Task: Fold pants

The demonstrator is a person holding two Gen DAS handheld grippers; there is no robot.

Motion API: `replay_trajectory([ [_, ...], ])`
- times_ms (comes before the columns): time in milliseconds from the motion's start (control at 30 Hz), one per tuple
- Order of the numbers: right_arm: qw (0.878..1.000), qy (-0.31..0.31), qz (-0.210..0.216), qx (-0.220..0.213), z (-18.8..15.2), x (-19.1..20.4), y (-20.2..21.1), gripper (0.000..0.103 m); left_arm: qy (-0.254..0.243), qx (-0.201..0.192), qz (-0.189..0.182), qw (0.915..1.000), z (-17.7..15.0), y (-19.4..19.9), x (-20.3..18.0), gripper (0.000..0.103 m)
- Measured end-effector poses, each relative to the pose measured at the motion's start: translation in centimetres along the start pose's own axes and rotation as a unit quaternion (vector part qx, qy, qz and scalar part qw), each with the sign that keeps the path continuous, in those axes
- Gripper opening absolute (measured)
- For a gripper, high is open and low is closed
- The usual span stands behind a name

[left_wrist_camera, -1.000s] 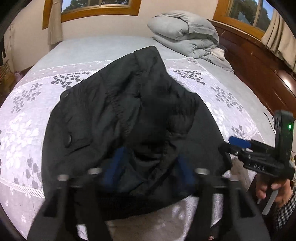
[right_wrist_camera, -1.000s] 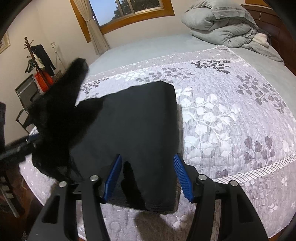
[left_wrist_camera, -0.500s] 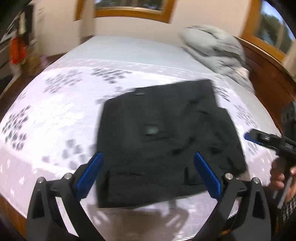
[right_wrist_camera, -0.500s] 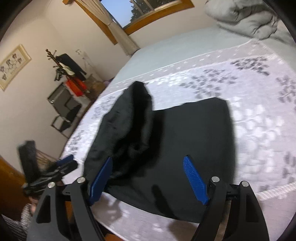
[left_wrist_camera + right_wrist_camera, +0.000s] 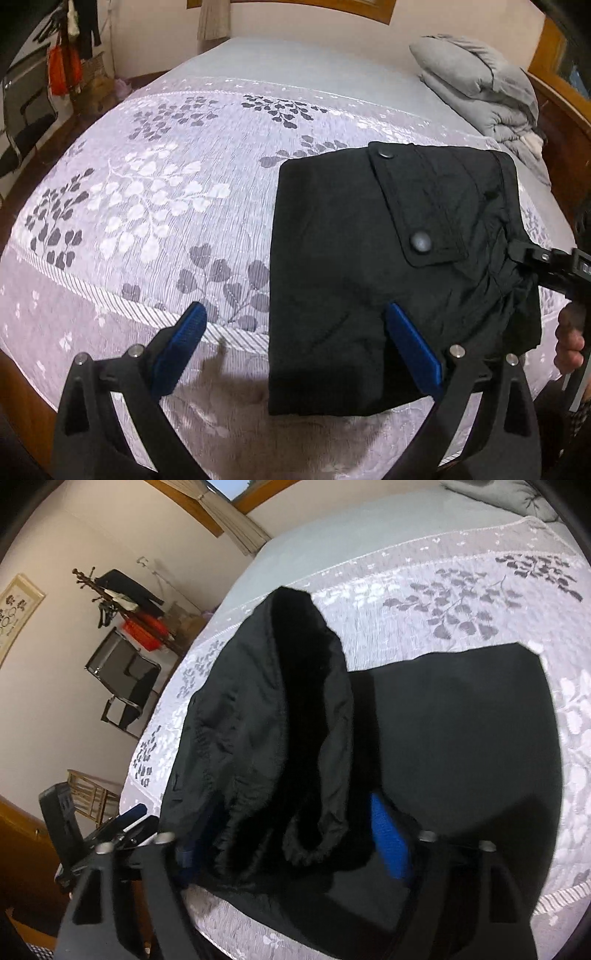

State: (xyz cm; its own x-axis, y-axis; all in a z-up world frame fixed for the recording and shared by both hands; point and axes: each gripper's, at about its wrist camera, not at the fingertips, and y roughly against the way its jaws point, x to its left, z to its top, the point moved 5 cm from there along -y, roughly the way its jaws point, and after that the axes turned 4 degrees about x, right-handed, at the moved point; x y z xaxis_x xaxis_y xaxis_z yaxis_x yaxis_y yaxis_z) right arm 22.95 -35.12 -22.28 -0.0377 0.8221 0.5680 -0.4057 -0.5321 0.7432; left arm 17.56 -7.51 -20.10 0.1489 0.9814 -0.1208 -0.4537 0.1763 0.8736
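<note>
The black pants (image 5: 351, 258) lie folded into a rough square on the floral bedspread (image 5: 147, 192), pocket flap with snaps on top. My left gripper (image 5: 295, 314) is open wide at the near left edge of the pants, holding nothing. My right gripper (image 5: 532, 258) reaches into the crumpled right edge. In the right wrist view a raised bunch of the pants (image 5: 295, 720) stands between the closing jaws of my right gripper (image 5: 291, 808). It drapes over the left finger, while the right pad (image 5: 388, 834) shows bare. My left gripper (image 5: 125, 819) appears at the lower left.
A folded grey duvet (image 5: 476, 85) lies at the head of the bed by the wooden headboard (image 5: 561, 122). A chair (image 5: 122, 679) and a coat rack (image 5: 122, 602) stand beside the bed. A hand (image 5: 569, 339) holds the right gripper at the bed's near edge.
The pants went from a lifted bunch at my left gripper to lying folded flat. My left gripper opened and pulled away leftward. The right view swung left, with raised fabric now between its jaws.
</note>
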Motion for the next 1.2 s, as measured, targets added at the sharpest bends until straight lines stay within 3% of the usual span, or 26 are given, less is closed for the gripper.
replay_trajectory([
  [67,1.000,-0.004,0.010,0.009,0.0,0.0,-0.5,0.045,-0.004,0.000,0.002,1.0000,0.0,-0.2,-0.3,0.097],
  [267,1.000,0.011,0.004,-0.002,0.0,0.5,-0.2,0.030,-0.020,-0.005,0.013,0.9997,0.2,-0.2,-0.9,0.097],
  [467,1.000,0.024,0.004,-0.016,0.1,1.4,0.8,0.026,-0.029,-0.009,0.015,0.9994,0.1,0.3,-1.5,0.097],
  [833,0.996,0.060,0.030,-0.055,0.9,4.1,7.1,0.023,-0.013,-0.020,0.013,0.9996,0.6,1.6,-1.2,0.098],
  [967,0.995,0.056,0.031,-0.079,1.3,2.9,10.3,0.023,-0.008,-0.019,0.009,0.9997,0.6,1.8,-1.2,0.098],
  [1200,0.994,0.015,-0.009,-0.111,1.1,-2.6,14.6,0.023,-0.022,-0.017,0.002,0.9996,0.5,1.5,-2.7,0.098],
])
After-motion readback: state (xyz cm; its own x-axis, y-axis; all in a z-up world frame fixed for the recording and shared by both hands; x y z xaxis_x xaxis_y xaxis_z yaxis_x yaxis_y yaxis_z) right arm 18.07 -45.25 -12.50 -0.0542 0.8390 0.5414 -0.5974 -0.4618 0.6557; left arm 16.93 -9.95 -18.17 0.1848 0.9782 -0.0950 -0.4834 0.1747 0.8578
